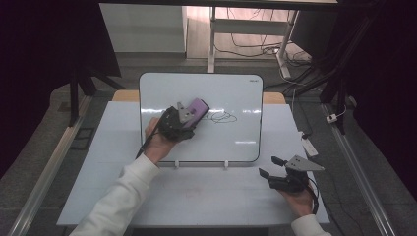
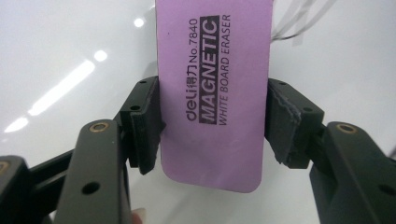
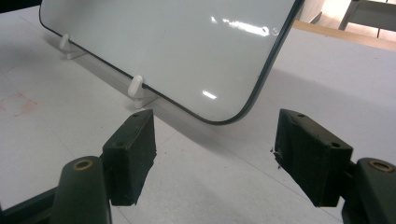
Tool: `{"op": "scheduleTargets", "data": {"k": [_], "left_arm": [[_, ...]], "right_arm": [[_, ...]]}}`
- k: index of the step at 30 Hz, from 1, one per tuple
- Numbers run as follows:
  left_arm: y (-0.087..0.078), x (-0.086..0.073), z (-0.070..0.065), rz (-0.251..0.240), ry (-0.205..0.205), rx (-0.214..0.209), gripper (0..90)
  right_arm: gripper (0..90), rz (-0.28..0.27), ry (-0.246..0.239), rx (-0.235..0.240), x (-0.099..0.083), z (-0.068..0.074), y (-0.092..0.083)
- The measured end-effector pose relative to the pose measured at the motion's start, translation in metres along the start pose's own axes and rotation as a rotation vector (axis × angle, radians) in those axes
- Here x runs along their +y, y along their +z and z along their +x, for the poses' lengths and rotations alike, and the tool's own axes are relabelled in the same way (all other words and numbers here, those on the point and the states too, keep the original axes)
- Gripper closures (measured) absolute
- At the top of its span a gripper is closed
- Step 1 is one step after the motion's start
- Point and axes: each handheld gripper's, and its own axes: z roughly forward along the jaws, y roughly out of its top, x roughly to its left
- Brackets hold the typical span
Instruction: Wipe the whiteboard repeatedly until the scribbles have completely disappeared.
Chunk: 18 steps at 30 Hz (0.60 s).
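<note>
Eraser: purple magnetic eraser [image 2: 214, 93] lies flat against the whiteboard [image 1: 236, 93], just left of a black scribble [image 1: 221, 117].
Left gripper: left gripper [image 1: 189, 115] has its jaws clamped on the eraser's two long sides.
Right gripper: right gripper [image 3: 215, 158] rests on the table [image 1: 206, 196] by the whiteboard's lower right corner, jaws parted, nothing between them.

A white table [image 1: 206, 196], with cables [image 1: 255, 49] on the floor beyond it.
</note>
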Motion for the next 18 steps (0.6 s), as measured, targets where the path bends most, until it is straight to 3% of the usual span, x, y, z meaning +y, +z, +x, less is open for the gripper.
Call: {"op": "scheduleTargets", "data": {"k": [4, 6, 10, 13, 16, 18], "left_arm": [[0.006, 0.008, -0.013, 0.006, 0.033, -0.022, 41.4], [0.004, 0.007, -0.006, -0.001, 0.008, -0.047, 41.5], [-0.011, -0.004, 0.023, -0.012, -0.051, 0.034, 41.5], [-0.021, -0.015, 0.048, -0.026, -0.119, 0.062, 41.5], [-0.023, -0.019, 0.056, -0.040, -0.151, 0.052, 41.5], [-0.022, -0.019, 0.054, -0.039, -0.141, 0.064, 41.5]], "right_arm": [[28.4, 0.000, -0.002, 0.001, 0.000, 0.001, 0.000], [28.3, 0.000, -0.003, -0.001, 0.000, 0.000, 0.000], [28.3, -0.001, 0.005, -0.002, 0.000, -0.001, 0.000], [28.3, 0.001, 0.001, -0.003, 0.000, 0.000, 0.000], [28.3, 0.000, 0.001, -0.002, 0.000, 0.001, 0.000], [28.3, 0.000, 0.000, -0.003, 0.001, 0.001, 0.001]]}}
